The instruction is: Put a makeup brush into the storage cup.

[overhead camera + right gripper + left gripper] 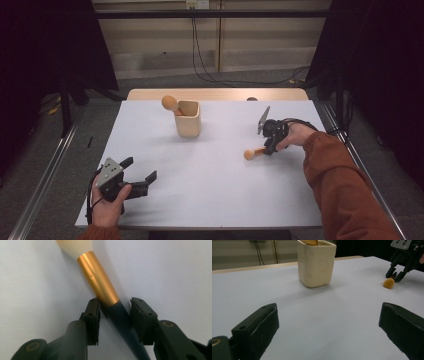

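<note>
A makeup brush (254,152) with a pale tuft, gold ferrule and dark handle lies on the white table (215,190) at mid right. My right gripper (270,146) points down over it, and its jaws straddle the dark handle just behind the ferrule (97,277). The left pad lies against the handle and a thin gap shows at the right pad. The left gripper view shows that gripper (395,275) with the tuft (388,283) beside it. My left gripper (140,168) rests near the front left edge, wide open and holding nothing (327,327).
A cream square cup (188,120) stands at the back middle (316,263), with a second round-headed brush (170,103) leaning out of it. A wooden board (215,94) edges the table's far side. Cables run on the floor beyond.
</note>
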Tool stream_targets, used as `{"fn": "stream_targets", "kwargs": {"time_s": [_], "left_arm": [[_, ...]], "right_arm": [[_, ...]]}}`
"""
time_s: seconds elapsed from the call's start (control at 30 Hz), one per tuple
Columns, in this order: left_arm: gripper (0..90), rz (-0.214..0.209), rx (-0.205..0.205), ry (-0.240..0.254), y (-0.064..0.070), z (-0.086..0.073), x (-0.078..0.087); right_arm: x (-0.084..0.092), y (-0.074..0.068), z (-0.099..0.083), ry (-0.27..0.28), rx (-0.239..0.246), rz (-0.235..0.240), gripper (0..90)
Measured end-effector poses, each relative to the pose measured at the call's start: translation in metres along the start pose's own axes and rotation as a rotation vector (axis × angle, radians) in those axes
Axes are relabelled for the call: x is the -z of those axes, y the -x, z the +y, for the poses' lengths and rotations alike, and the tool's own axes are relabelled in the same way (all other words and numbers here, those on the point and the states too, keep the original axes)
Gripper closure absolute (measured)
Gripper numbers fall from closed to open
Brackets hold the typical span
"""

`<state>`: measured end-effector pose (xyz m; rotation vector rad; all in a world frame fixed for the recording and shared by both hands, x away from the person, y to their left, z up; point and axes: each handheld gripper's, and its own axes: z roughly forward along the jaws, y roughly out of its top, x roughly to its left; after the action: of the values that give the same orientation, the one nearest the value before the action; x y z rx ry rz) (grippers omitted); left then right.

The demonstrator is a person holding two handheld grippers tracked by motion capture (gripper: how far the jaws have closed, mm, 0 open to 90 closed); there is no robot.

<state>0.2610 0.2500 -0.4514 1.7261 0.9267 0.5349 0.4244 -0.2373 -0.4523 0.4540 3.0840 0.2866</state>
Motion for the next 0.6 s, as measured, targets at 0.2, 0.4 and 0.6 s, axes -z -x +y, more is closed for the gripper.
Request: {"fn": "stream_targets", "kwargs": {"time_s": [0.2,0.4,0.6], "left_arm": [[2.9,-0.001,-0.002,-0.001,-0.0007,-0.0003,-0.0005],[2.9,-0.003,-0.003,-0.002,-0.0001,-0.0001,-0.0010],[2.9,-0.001,-0.001,0.000,0.0000,0.0000,-0.0009]], "right_arm": [[0.0006,-0.0030,0.0024,-0.014,0.007,0.005,71.1],[0.0006,-0.0080,0.0064,-0.041,0.023,-0.014,75.7],[0.0007,-0.0039,0.0021,-0.006,-0.016,0.009,75.8]]}}
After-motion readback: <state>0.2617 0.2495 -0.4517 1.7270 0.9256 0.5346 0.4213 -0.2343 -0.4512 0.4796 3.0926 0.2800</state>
